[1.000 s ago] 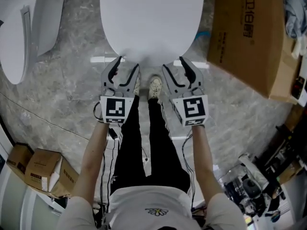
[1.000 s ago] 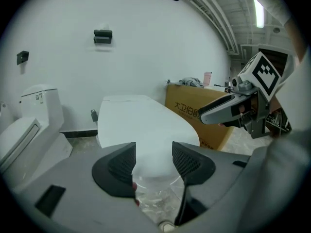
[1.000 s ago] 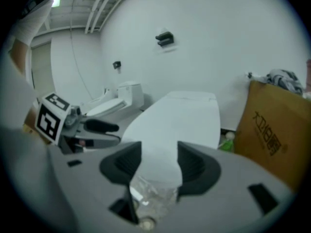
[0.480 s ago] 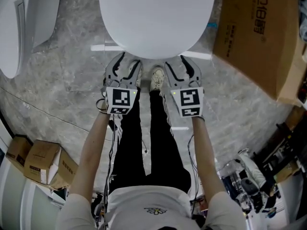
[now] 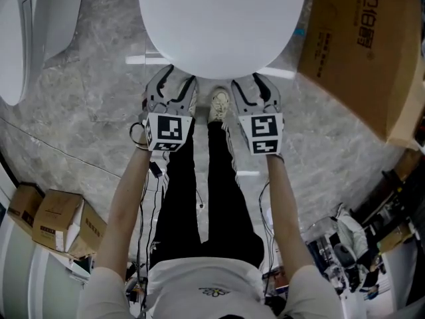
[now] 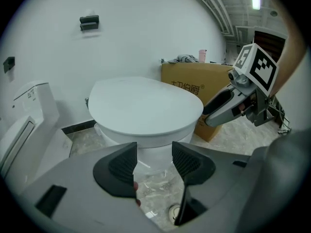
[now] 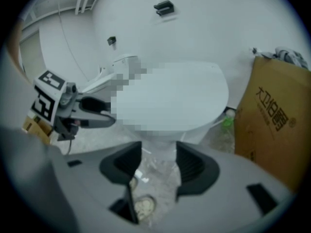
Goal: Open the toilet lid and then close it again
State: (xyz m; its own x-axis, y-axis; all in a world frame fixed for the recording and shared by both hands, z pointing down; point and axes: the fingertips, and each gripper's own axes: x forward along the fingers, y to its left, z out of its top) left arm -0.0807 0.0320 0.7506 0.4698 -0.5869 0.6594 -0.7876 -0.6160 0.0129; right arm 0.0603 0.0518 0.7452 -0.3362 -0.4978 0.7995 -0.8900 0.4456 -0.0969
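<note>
White oval plastic toilet lid [image 5: 219,25] lies shut; opening and closing look undone. Left gripper [image 5: 176,83], right gripper [image 5: 253,88]: jaws apart, empty.

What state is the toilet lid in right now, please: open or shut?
Shut: the toilet lid lies down flat, its unbroken white top facing up in the head view.

The right gripper [image 7: 158,161] held its dark jaws apart and empty, pointing just below the closed white oval toilet lid [image 7: 194,96]. A brown printed cardboard box [image 7: 274,125] stood at right, and the left gripper [image 7: 104,118] hovered at left.
</note>
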